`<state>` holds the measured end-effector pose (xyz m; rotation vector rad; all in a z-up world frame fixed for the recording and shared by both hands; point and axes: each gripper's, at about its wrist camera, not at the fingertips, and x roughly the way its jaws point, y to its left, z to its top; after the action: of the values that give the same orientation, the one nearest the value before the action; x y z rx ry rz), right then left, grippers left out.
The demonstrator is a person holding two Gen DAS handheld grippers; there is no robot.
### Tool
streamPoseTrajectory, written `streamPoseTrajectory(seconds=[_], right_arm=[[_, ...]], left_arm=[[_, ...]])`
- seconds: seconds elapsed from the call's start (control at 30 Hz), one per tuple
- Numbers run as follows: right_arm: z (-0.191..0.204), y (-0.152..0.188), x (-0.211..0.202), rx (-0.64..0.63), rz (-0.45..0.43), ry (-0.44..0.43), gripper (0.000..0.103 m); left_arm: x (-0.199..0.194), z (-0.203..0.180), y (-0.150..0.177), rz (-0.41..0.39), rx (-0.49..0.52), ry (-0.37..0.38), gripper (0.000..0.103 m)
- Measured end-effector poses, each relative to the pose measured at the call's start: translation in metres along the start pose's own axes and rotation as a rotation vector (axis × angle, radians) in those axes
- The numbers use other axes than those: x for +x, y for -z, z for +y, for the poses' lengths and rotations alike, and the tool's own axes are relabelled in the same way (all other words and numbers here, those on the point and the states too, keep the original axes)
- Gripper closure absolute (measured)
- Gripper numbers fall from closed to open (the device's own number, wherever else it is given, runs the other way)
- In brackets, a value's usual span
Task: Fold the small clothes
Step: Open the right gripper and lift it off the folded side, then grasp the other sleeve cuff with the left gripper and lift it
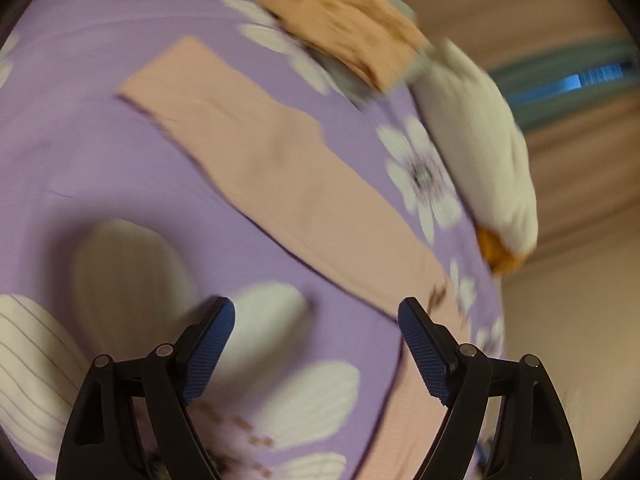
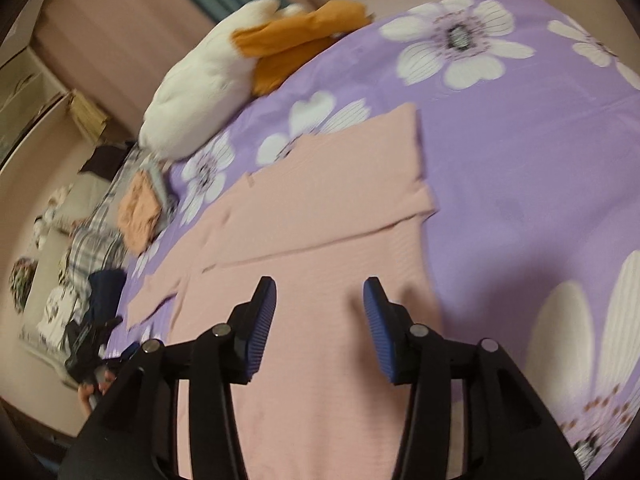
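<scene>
A purple bedsheet (image 1: pixel 100 128) with white flowers fills most of both views. On it lies a pink garment (image 2: pixel 320 240), spread flat with one sleeve folded across its body in the right wrist view; in the left wrist view it runs as a long band (image 1: pixel 272 176) from upper left to lower right. A white and orange plush toy (image 2: pixel 208 80) lies at the upper left of the right wrist view, with a small peach folded cloth (image 2: pixel 138 212) below it. The left gripper (image 1: pixel 316 312) hangs over the sheet, jaws apart and empty. The right gripper (image 2: pixel 320 292) hangs over the garment, jaws apart and empty.
</scene>
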<state>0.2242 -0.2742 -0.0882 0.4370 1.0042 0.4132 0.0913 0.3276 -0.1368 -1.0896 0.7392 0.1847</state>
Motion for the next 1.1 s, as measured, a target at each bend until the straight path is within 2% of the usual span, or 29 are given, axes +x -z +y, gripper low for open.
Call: streamPoseTrajectory(seconds=[0.1,0.27,0.43,0.63,0.8,0.9,0.97,1.1], right_arm=[[0.016,0.007,0.006,-0.023,0.026,-0.019,0.056],[0.040,0.008,0.021,-0.063,0.055,-0.028,0.056],[0.057,0.010,0.031,-0.090,0.069,-0.030,0.056],[0.064,0.016,0.044,-0.104,0.100,-0.005,0.056],[0.069,0.015,0.045,-0.128,0.096,0.018,0.056],[0.069,0.016,0.044,-0.130,0.095,0.021,0.056],[0.070,0.017,0.043,-0.126,0.093,0.025,0.056],[0.064,0.018,0.039,-0.120,0.086,0.030,0.056]], left_arm=[[0.002,0.020,-0.015,-0.041,-0.106,0.051,0.020],[0.006,0.032,-0.040,-0.125,-0.199,0.091,0.020],[0.018,0.035,-0.070,-0.162,-0.215,0.094,0.020],[0.021,0.045,-0.091,-0.190,-0.233,0.098,0.020],[0.019,0.046,-0.100,-0.208,-0.235,0.053,0.022],[0.017,0.044,-0.101,-0.220,-0.223,-0.029,0.054],[0.018,0.045,-0.101,-0.202,-0.207,-0.070,0.099],[0.009,0.031,-0.098,-0.214,-0.135,-0.132,0.100]])
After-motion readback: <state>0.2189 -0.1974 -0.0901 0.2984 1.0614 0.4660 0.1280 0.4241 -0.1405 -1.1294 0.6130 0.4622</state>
